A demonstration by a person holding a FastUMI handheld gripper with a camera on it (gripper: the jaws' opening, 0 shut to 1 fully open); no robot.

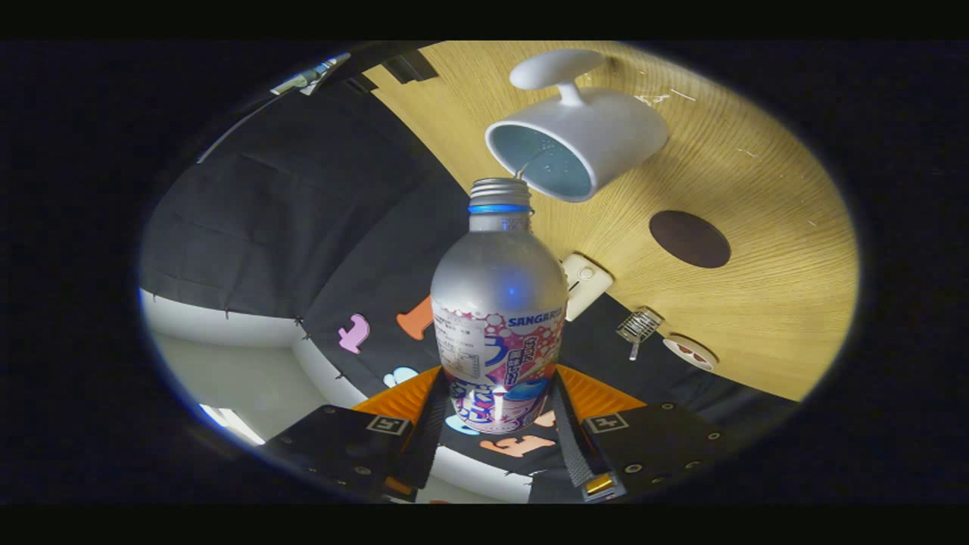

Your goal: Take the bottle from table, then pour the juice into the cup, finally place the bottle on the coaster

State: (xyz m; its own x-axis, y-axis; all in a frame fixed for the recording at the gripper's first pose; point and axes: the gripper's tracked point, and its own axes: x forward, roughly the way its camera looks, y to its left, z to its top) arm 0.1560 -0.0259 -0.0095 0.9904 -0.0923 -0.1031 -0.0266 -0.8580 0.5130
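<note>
Fingers (496, 424) clamp the bottle (500, 303), tipped, thin stream from its open mouth into white cup (583, 140) holding liquid, on bench (757, 303).

Bare table (764, 318) lies around the coaster (690, 239) — only the cup (579, 140) (beside it) stands near.

The gripper view looks forward along the fingers (569, 439), rolled sideways, close above the counter (757, 303).
</note>
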